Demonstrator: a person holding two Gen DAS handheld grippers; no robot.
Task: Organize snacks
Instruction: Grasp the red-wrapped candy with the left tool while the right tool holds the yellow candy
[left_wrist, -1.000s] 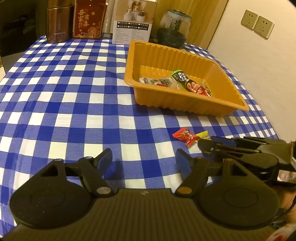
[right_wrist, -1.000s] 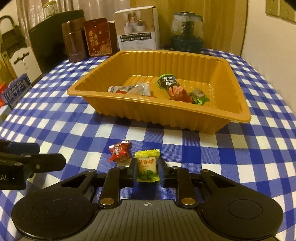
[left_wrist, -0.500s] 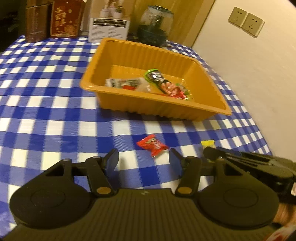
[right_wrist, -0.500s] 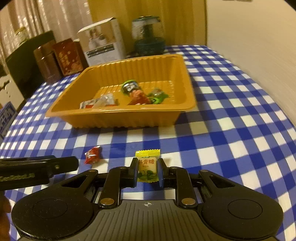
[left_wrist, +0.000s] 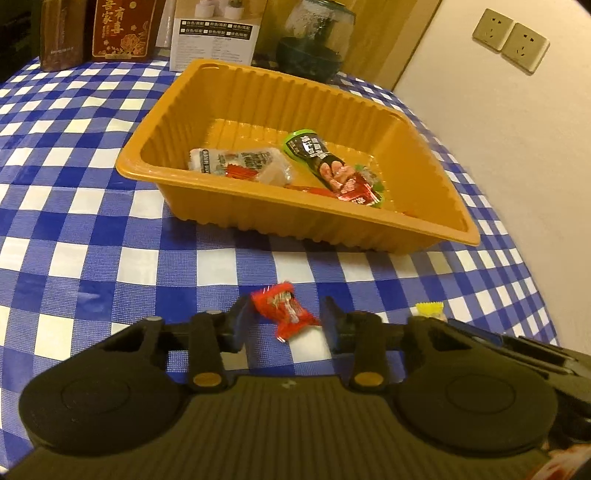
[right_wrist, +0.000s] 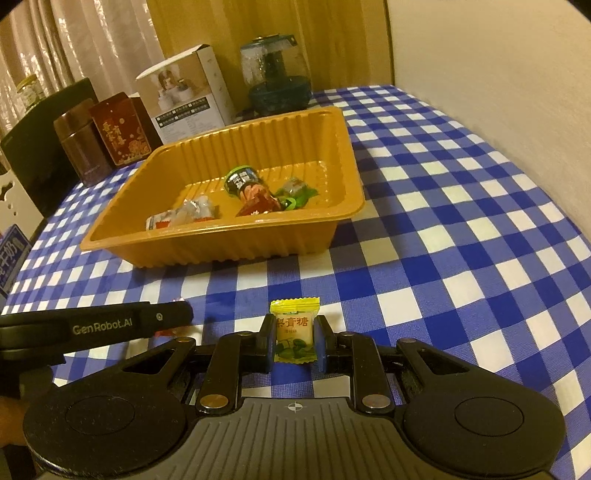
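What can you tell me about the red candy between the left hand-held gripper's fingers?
The red candy is a small sweet in a shiny, crinkly red wrapper with twisted, frilled ends and a pale print on its middle. It lies tilted on the blue-and-white checked tablecloth, in front of the orange tray and outside it. It sits between the fingers of the left hand-held gripper, whose jaws are closing; its left end is at the left finger, and a gap still shows on the right.

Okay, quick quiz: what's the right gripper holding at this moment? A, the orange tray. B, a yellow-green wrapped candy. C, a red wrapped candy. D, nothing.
B: in the right wrist view the right gripper is shut on the yellow-green candy, both pads pressing its sides, short of the orange tray.
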